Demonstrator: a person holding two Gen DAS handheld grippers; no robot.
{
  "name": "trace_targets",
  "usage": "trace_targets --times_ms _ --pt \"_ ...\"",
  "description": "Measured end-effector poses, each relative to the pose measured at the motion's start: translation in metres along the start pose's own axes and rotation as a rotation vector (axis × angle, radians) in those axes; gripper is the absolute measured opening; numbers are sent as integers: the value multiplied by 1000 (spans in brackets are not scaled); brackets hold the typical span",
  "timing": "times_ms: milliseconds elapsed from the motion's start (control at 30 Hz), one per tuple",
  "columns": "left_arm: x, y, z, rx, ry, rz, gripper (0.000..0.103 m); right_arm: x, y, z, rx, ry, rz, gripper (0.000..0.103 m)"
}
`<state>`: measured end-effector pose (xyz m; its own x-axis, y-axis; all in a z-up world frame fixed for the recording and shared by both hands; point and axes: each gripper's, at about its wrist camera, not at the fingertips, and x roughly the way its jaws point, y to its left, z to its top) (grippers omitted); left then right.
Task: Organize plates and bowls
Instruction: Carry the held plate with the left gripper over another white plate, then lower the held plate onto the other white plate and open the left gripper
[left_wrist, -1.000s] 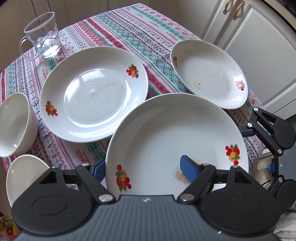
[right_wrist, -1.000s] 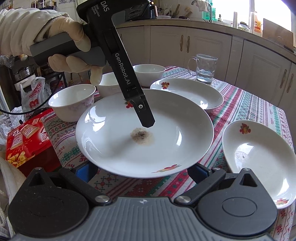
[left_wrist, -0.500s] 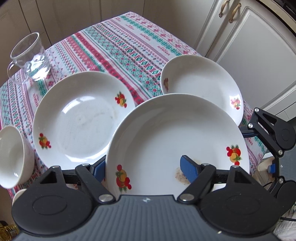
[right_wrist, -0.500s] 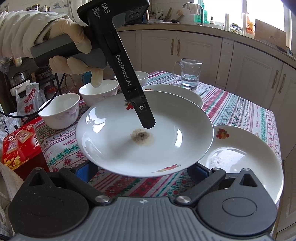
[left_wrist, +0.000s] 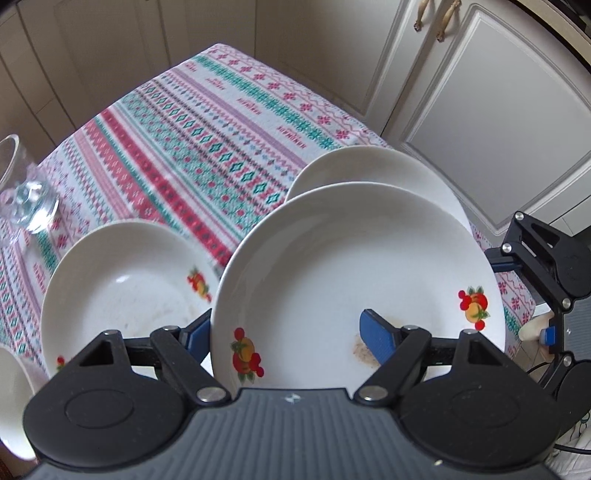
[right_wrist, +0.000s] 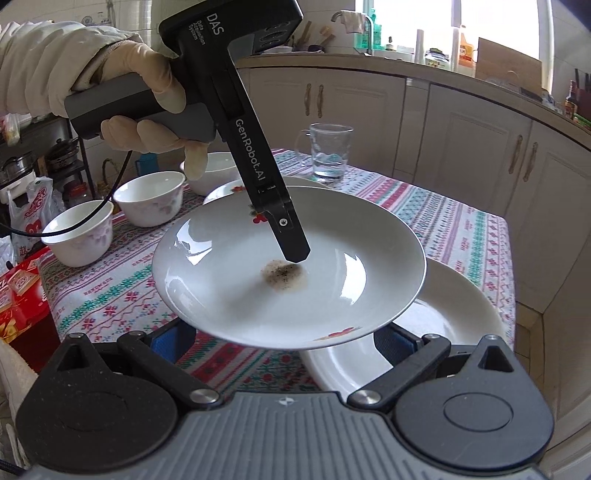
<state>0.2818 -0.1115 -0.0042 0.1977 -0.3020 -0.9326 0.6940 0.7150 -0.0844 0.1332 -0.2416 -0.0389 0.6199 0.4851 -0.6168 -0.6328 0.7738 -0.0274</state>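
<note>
My left gripper (left_wrist: 284, 332) is shut on the rim of a white plate (left_wrist: 354, 266) with fruit prints and a brown food stain. One blue pad lies inside the dish, the other beneath it. In the right wrist view this plate (right_wrist: 280, 273) hangs tilted above the table, a gloved hand (right_wrist: 147, 107) holding the left gripper (right_wrist: 291, 254). It partly covers a second plate (right_wrist: 443, 321) near the table's corner. My right gripper (right_wrist: 284, 339) stands open, its fingers wide apart below the held plate's near rim. A third plate (left_wrist: 122, 280) lies to the left.
Three white bowls (right_wrist: 151, 195) stand along the far left of the patterned tablecloth (left_wrist: 207, 147). A glass mug (right_wrist: 328, 151) with water stands at the back. A red box (right_wrist: 22, 291) sits beside the table. Cabinet doors (left_wrist: 480, 110) are close behind the table's corner.
The held plate has travelled across the table away from the mug and bowls, and now overlaps the plate at the corner. Both grippers moved along with it.
</note>
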Motion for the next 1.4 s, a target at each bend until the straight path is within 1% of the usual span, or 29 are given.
trace_targets --times_ms 267,500,700,900,1033,1400 --pt "24 -25 32 84 -4 -46 80 -12 -21 -13 50 18 -78 103" --pt "48 -41 49 119 0 -82 81 -21 -35 -28 96 52 -131 103" --pt "61 -42 57 117 8 -105 81 -23 -46 -34 157 61 -140 103" --pt "66 -39 57 119 12 -117 80 -21 -51 -34 190 72 -146 103" --pt "67 -39 59 123 8 -121 81 -21 -52 -33 185 79 -150 103" --pt "59 -30 63 96 -16 -141 80 -19 -49 -32 186 86 -161 103"
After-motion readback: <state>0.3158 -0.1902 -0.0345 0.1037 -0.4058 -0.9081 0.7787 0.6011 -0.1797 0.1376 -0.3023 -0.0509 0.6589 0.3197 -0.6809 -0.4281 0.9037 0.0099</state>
